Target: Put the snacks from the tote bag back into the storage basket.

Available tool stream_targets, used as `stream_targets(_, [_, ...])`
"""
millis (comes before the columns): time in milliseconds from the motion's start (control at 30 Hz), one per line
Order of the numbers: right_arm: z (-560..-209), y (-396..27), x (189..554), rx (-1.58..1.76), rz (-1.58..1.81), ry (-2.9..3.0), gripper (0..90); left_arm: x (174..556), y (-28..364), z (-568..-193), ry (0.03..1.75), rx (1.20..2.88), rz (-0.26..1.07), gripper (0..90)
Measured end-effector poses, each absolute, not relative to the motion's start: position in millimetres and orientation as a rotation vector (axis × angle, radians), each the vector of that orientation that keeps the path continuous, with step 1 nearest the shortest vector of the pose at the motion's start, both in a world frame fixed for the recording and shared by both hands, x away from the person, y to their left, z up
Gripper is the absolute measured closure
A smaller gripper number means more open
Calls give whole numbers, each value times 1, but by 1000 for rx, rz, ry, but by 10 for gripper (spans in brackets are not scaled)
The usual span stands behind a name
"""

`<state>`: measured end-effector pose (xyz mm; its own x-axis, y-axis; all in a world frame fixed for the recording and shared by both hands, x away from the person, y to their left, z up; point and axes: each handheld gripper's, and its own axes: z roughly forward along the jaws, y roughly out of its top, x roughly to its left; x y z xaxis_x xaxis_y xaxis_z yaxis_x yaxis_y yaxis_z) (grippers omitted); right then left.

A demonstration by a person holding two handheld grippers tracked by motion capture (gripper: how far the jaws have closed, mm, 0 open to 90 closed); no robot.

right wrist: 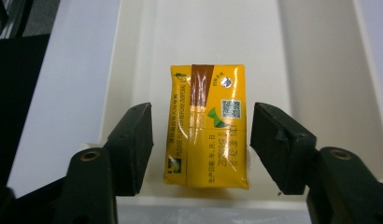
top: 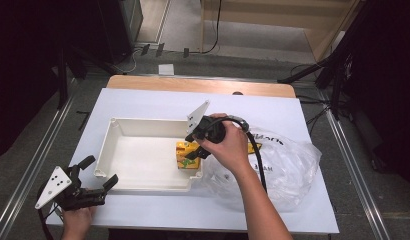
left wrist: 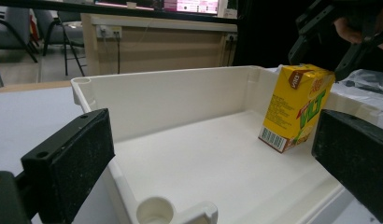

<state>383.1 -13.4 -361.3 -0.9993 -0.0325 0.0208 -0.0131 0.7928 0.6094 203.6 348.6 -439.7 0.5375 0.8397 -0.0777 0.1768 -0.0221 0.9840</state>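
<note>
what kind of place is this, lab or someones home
Most likely a lab or recording room, not a home: dark curtains flank a white-topped table, cables trail over grey carpet, and office chairs stand at the back.

Grey carpet floor, pale wooden shelving, dark curtains

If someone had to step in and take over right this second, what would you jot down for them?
Right gripper: above the yellow drink carton, jaws open on either side with gaps showing, so the carton is let go.
Left gripper: open, holding nothing, resting by the near left corner of the white tray.
Carton: standing on the tray floor near its right wall.
Clear plastic bag: lying on the table to the right of the tray; what it holds I cannot tell.
Done: carton placed in the tray.
Left: probably lift the right gripper clear, then check the bag for more items.
</note>
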Motion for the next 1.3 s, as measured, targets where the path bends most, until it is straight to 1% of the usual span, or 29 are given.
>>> stream_targets(67, [-358, -19, 382, 17, -1011, -2957, 343, 203, 348, -440, 906, 1532, 667, 0])
stream_targets(133, [-358, -27, 380, -9, -1041, -2976, 267, 204, 348, -440, 906, 1536, 668, 0])
stream_targets(233, [-359, -32, 379, -30, -1067, -2980, 241, 204, 348, -440, 905, 1540, 670, 0])
stream_targets(300, [-362, -38, 379, -39, -1112, -2969, 190, 204, 348, -440, 906, 1541, 670, 0])
stream_targets(433, [-366, -50, 376, -93, -1172, -2988, 124, 204, 348, -440, 906, 1543, 671, 0])
stream_targets(800, [-376, -90, 367, -268, -1318, -2955, 42, 201, 351, -441, 914, 1514, 663, 0])
stream_targets(933, [-381, -101, 365, -310, -1332, -2963, 39, 198, 352, -442, 924, 1491, 673, 0])
stream_targets(967, [-381, -103, 364, -318, -1325, -2962, 38, 197, 351, -442, 914, 1491, 693, 0])
stream_targets(1067, [-384, -111, 362, -329, -1357, -2950, 35, 198, 347, -442, 933, 1524, 704, 0])
stream_targets(1300, [-389, -121, 361, -375, -1378, -2938, 25, 195, 346, -442, 909, 1524, 730, 0])
